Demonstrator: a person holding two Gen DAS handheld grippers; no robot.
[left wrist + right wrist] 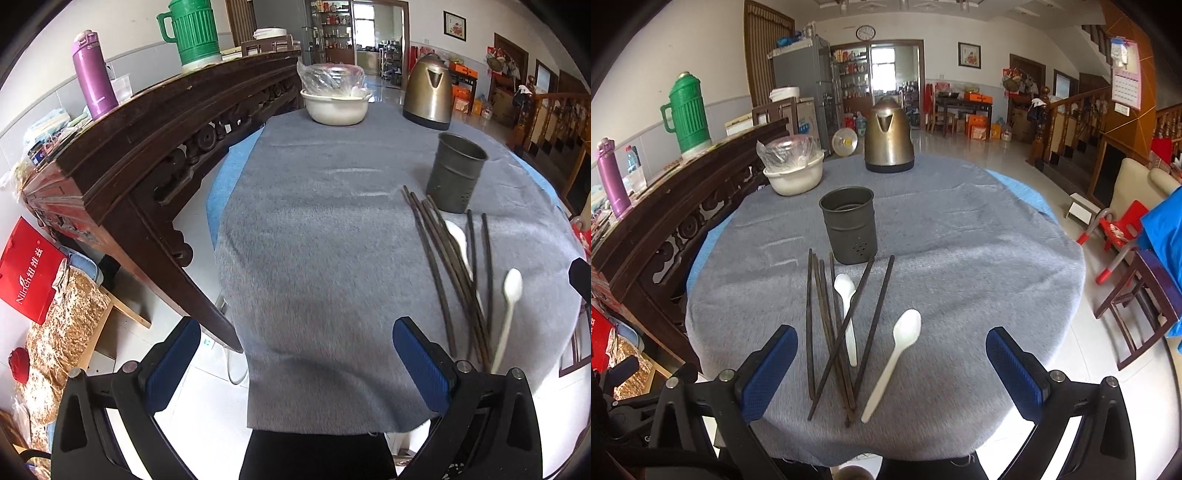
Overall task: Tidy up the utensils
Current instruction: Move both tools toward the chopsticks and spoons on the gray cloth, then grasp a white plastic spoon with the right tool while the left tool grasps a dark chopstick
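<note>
1. Two white plastic spoons and a loose bundle of dark chopsticks (834, 332) lie flat on the grey cloth (960, 258), just in front of the perforated metal holder (849, 225), which stands upright and looks empty from this angle.
2. We judge the chopsticks to be light, stiff and thin. They cross one another, so lifting one may drag its neighbours. We would take hold near mid-length, across the narrow width, where a single stick lies clear of the rest.
3. We judge the near spoon (897, 354) to be very light and somewhat slick. It lies apart from the bundle, to the right of it, and its handle offers the cleanest grip. The far spoon (846, 310) lies among the chopsticks and is partly overlapped by them, so we rate it harder to reach.
4. We hold the right gripper (892, 363) low over the near table edge, aimed along the utensils toward the holder, with its jaws spread wide and empty and the bundle and near spoon between the finger lines.
5. We hold the left gripper (297, 358) over bare cloth, well left of the utensils, jaws likewise wide apart and holding nothing.
</note>
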